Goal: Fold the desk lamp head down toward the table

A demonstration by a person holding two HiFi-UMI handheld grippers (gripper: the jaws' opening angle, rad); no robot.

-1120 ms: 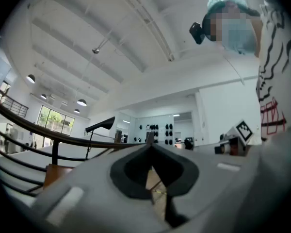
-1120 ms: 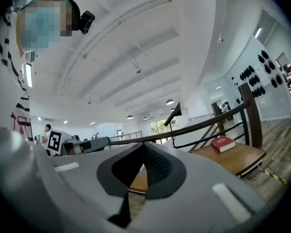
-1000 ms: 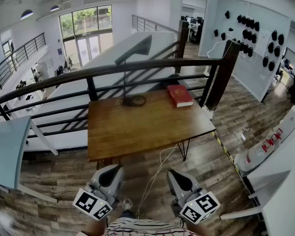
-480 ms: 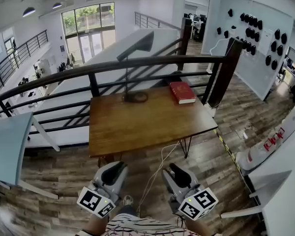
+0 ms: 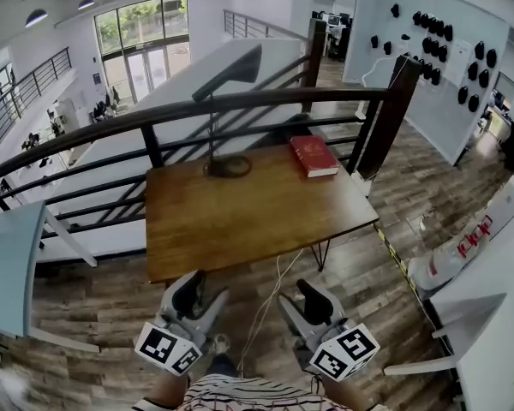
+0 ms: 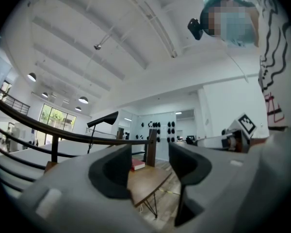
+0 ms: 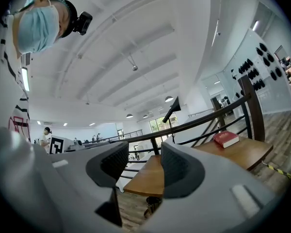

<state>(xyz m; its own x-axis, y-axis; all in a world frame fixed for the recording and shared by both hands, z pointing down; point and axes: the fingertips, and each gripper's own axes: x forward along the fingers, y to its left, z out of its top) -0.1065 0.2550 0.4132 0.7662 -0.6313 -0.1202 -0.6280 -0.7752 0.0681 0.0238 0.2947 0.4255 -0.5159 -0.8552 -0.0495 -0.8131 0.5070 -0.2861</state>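
Observation:
A black desk lamp stands at the far edge of the wooden table [image 5: 248, 217]. Its round base [image 5: 228, 166] rests on the top, a thin stem rises from it, and its head [image 5: 231, 71] is raised above the railing. The head [image 6: 103, 119] also shows in the left gripper view, and the lamp head [image 7: 172, 109] in the right gripper view. My left gripper [image 5: 192, 282] and right gripper [image 5: 313, 291] hover short of the table's near edge, far from the lamp. Both jaws have just been opening, with nothing between them in either gripper view: left gripper [image 6: 148, 166], right gripper [image 7: 143, 168].
A red book [image 5: 313, 155] lies at the table's far right corner. A dark metal railing [image 5: 265, 101] with a thick post [image 5: 385, 118] runs behind the table. A white cable [image 5: 270, 302] hangs from the near edge to the wooden floor. A pale tabletop [image 5: 13, 264] is at left.
Both grippers moved forward toward the table's near edge. Their jaws went from shut to open, the right one first.

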